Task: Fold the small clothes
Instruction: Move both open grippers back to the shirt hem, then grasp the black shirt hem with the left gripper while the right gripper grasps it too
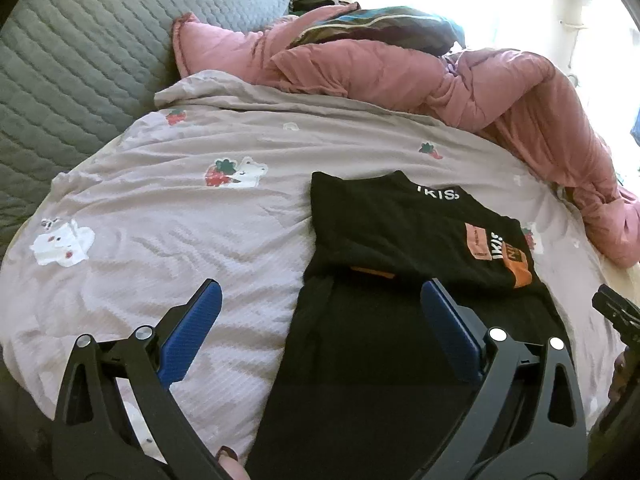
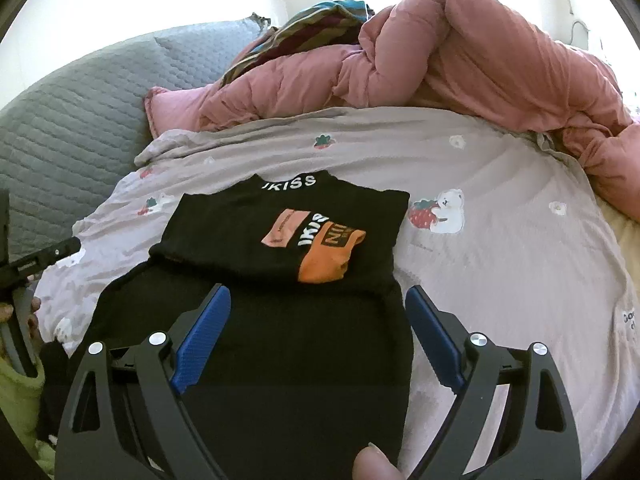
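A black top (image 2: 280, 248) with an orange and pink print lies on the bed, on a lilac sheet (image 1: 160, 240) printed with bears and strawberries, toward the near edge and well short of the pink duvet (image 2: 460, 60) heaped along the far side. Its upper part, collar lettering facing up, is already doubled over a longer black panel that runs toward the person. Both tools hang above this near panel with nothing between their blue pads: the left gripper (image 1: 320, 320) has its fingers spread wide over the garment's left edge, and the right gripper (image 2: 318, 316) likewise stands wide open over the middle. The fold seems part done, so the next step is probably to pinch the near hem at its two corners and carry it over the printed part. To do it well, each side should grip only the top layer, lift evenly, and keep the side edges lined up so the bundle stays square.
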